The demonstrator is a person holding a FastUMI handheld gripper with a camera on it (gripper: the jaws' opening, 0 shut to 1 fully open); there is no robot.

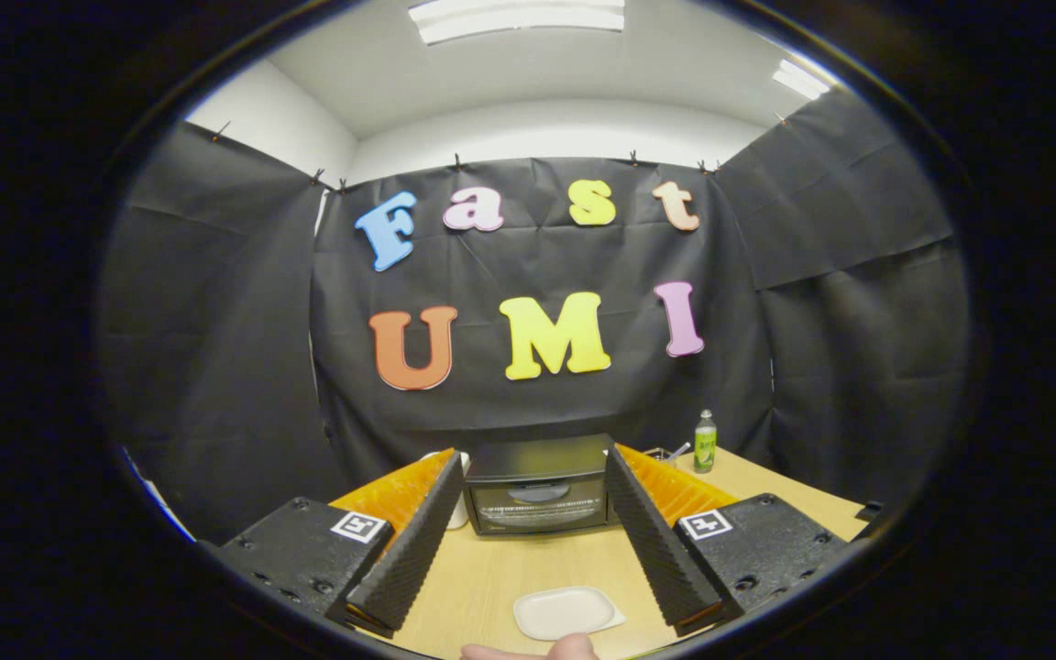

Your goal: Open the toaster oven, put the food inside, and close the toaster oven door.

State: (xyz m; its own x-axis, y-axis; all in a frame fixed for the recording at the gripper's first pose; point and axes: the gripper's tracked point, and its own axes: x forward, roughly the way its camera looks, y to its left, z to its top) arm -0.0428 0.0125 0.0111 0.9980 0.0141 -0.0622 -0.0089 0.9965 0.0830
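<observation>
While the gripper (533, 477) is hovering level with fingers spread wide and empty, the closed toaster oven (539, 484) is sitting beyond them, a white plate (565, 611) lying between on bare table (491, 573).

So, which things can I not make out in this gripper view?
- Toaster oven: its sides are hidden behind the open gripper fingers; the dim glass door hides what is inside.
- White plate: between the fingers; a fingertip covers its near rim.
- Green bottle: too small to tell its contents.
- White object beside the oven: mostly hidden.
</observation>
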